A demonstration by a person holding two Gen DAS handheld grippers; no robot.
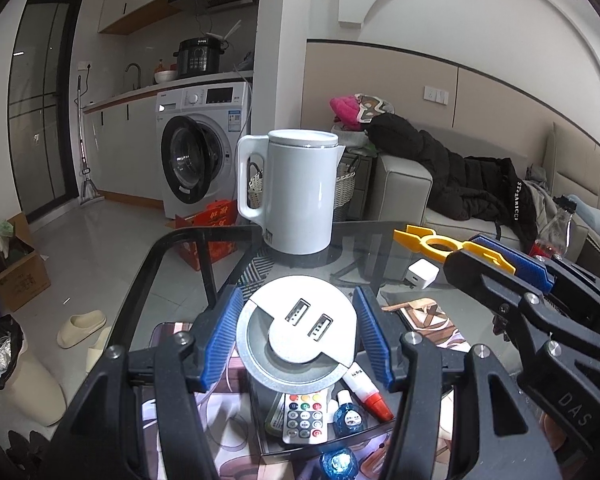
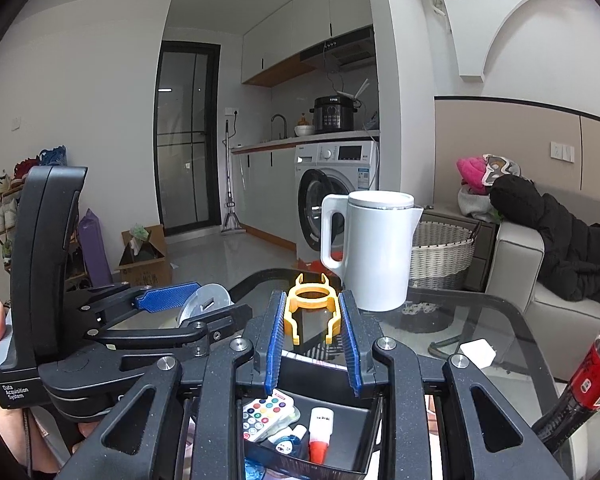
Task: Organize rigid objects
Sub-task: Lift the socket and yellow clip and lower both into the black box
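While above a black tray, left gripper jaws clamp round USB hub, right gripper jaws pinch yellow clip (both lifted).

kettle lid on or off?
On. The white kettle stands upright on the glass table, and its lid sits flat and flush across the top in both views.

Two grippers: left gripper around one round USB hub, right gripper around one yellow clip. Beyond the claws: one white kettle, one white charger. Below them, one black tray with one remote.
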